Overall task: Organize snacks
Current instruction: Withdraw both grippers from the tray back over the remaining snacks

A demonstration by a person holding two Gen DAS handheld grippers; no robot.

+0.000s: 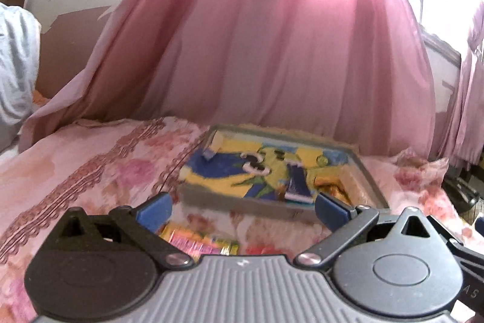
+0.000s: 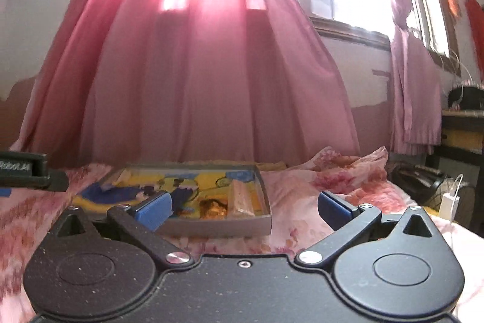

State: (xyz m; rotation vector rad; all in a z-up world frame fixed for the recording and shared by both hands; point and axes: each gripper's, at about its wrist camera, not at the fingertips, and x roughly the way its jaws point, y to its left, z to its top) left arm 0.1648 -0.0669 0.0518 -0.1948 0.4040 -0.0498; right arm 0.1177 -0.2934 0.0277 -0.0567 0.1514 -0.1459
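A shallow grey box (image 1: pixel 239 203) with a yellow and blue cartoon picture on its bottom lies on a floral pink bed cover (image 1: pixel 90 159). Gold-wrapped snacks (image 1: pixel 331 186) sit in its near right corner; the right wrist view shows them as a brown-gold wrapper (image 2: pixel 214 208) beside a tan packet (image 2: pixel 242 199) in the same box (image 2: pixel 217 227). My left gripper (image 1: pixel 242 211) is open, just short of the box's near wall. Under it lie a yellow and pink snack pack (image 1: pixel 196 242) and something red (image 1: pixel 263 250). My right gripper (image 2: pixel 243 209) is open before the box's right end.
A pink curtain (image 1: pixel 272 50) hangs behind the bed and lets sunlight through. A person's light sleeve (image 1: pixel 15 59) is at the far left. The left gripper's body (image 2: pixel 30 171) juts in at the right wrist view's left edge. Dark furniture (image 2: pixel 462 141) and a white charger (image 2: pixel 449 202) stand right of the bed.
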